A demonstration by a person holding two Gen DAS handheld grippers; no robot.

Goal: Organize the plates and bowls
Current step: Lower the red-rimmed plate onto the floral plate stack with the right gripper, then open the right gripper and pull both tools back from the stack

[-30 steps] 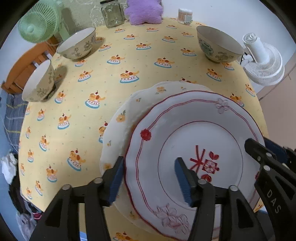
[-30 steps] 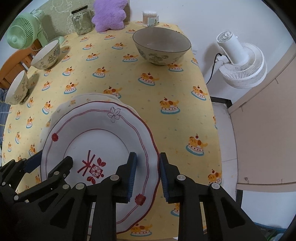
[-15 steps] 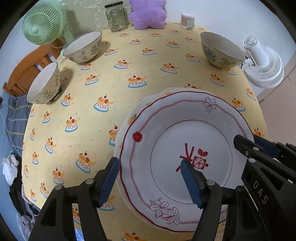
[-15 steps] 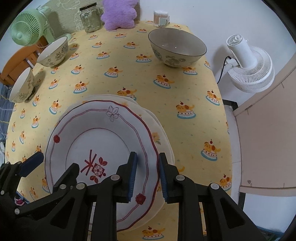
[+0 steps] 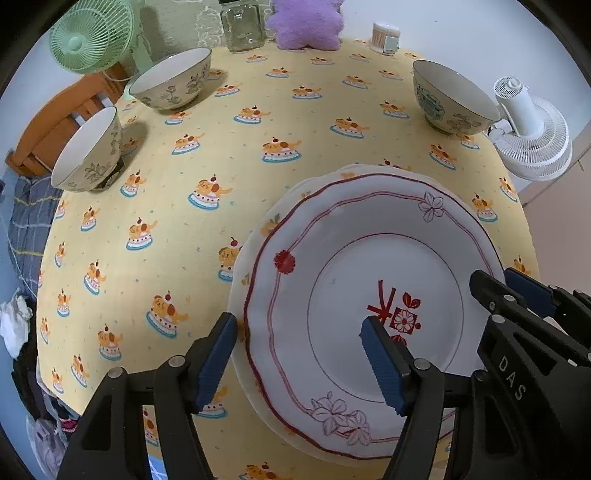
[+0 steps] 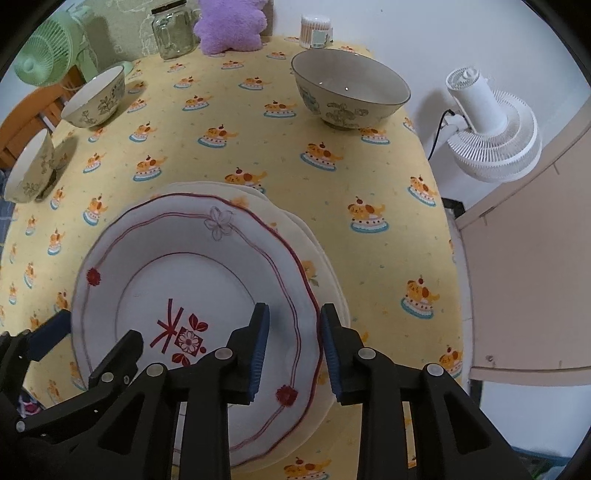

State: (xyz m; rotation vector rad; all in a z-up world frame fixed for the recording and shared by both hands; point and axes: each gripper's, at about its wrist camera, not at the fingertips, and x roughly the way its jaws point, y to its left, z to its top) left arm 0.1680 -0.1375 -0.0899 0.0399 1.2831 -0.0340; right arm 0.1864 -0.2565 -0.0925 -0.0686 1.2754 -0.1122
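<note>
A white plate with red trim lies on top of a cream plate on the yellow tablecloth. My left gripper is open, its fingers straddling the red plate's left rim. My right gripper is open, its fingers either side of the plate's right rim. Three bowls stand on the table: a large one at back right, and two at the left.
A glass jar, a purple plush cushion and a small container stand along the back edge. A green fan is at back left, a white fan beside the table's right edge.
The red-trimmed plate has come down onto the cream plate and lined up over it. My right gripper has opened and released its rim. Both grippers have drawn back slightly.
</note>
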